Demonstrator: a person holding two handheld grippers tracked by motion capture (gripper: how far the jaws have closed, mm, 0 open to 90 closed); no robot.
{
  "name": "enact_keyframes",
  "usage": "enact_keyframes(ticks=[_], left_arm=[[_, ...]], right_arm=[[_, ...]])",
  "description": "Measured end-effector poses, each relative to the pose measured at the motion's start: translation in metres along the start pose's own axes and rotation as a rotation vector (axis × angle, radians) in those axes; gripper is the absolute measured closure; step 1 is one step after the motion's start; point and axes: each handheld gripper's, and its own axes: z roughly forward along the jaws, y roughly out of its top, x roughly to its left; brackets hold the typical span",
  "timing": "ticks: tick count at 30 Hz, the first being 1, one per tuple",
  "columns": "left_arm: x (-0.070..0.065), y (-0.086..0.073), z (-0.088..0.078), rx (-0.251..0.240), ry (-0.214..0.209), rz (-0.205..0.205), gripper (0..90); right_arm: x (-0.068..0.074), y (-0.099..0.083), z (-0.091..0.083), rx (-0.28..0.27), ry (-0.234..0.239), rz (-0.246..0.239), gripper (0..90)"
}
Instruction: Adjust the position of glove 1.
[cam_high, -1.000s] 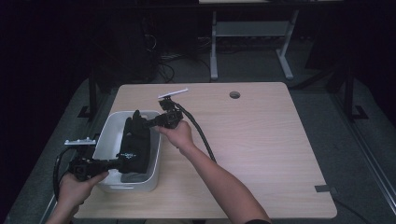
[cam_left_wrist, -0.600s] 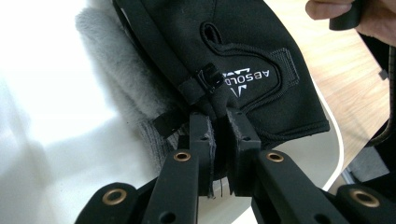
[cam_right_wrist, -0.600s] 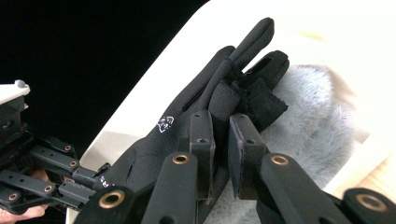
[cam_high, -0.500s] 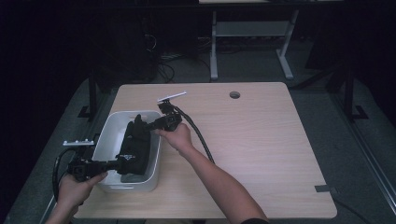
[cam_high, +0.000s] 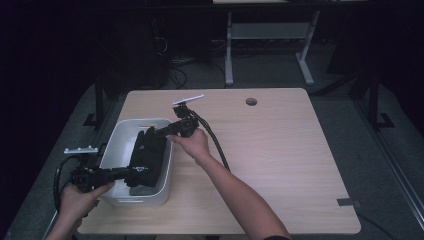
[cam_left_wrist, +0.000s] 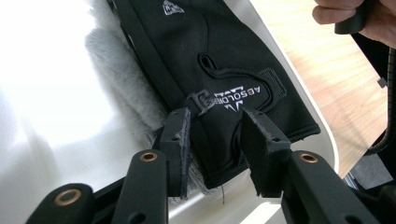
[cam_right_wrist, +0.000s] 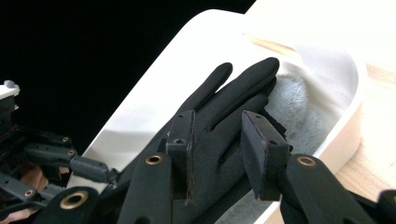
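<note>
A black glove (cam_high: 150, 150) lies lengthwise in a white bin (cam_high: 135, 122) on top of a grey fuzzy cloth (cam_left_wrist: 121, 65). My left gripper (cam_high: 142, 170) reaches in from the near left. Its jaws have just been opening and now stand apart around the glove's printed cuff (cam_left_wrist: 219, 60), pads clear of it (cam_left_wrist: 215, 135). My right gripper (cam_high: 150, 134) comes in from the far right. Its jaws have also just been opening and straddle the glove's fingers (cam_right_wrist: 219, 102) without pressing (cam_right_wrist: 217, 135). The grey cloth (cam_right_wrist: 294, 107) shows beyond them.
The bin sits at the left edge of a wooden table (cam_high: 280, 150). A round cable hole (cam_high: 251, 101) is at the table's back, and a grey tape strip (cam_high: 347, 202) near its front right corner. A black cable (cam_high: 215, 145) trails from the right gripper across the top.
Both hands have stayed almost in place over the bin. The glove's finger end lies slightly lower in the bin than before.
</note>
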Motion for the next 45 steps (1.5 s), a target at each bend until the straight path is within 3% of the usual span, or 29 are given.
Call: enact_keyframes(ticks=[8,12,19,31,45], left_arm=[[-0.005,0.006,-0.006,-0.025,0.008,0.019,62.1],[-0.008,0.011,-0.009,-0.045,0.002,0.019,61.9],[-0.022,0.020,-0.010,-0.066,-0.026,0.056,60.2],[-0.043,0.035,0.001,-0.067,-0.067,0.103,59.1],[-0.067,0.046,0.016,-0.060,-0.102,0.140,54.3]], right_arm=[[0.002,0.002,-0.014,-0.015,0.026,-0.006,61.4],[0.001,0.003,-0.021,-0.029,0.034,-0.011,59.8],[0.001,0.002,-0.041,-0.064,0.052,-0.020,54.1],[-0.002,0.000,-0.064,-0.083,0.056,-0.040,49.8],[-0.008,-0.007,-0.092,-0.112,0.055,-0.027,43.7]])
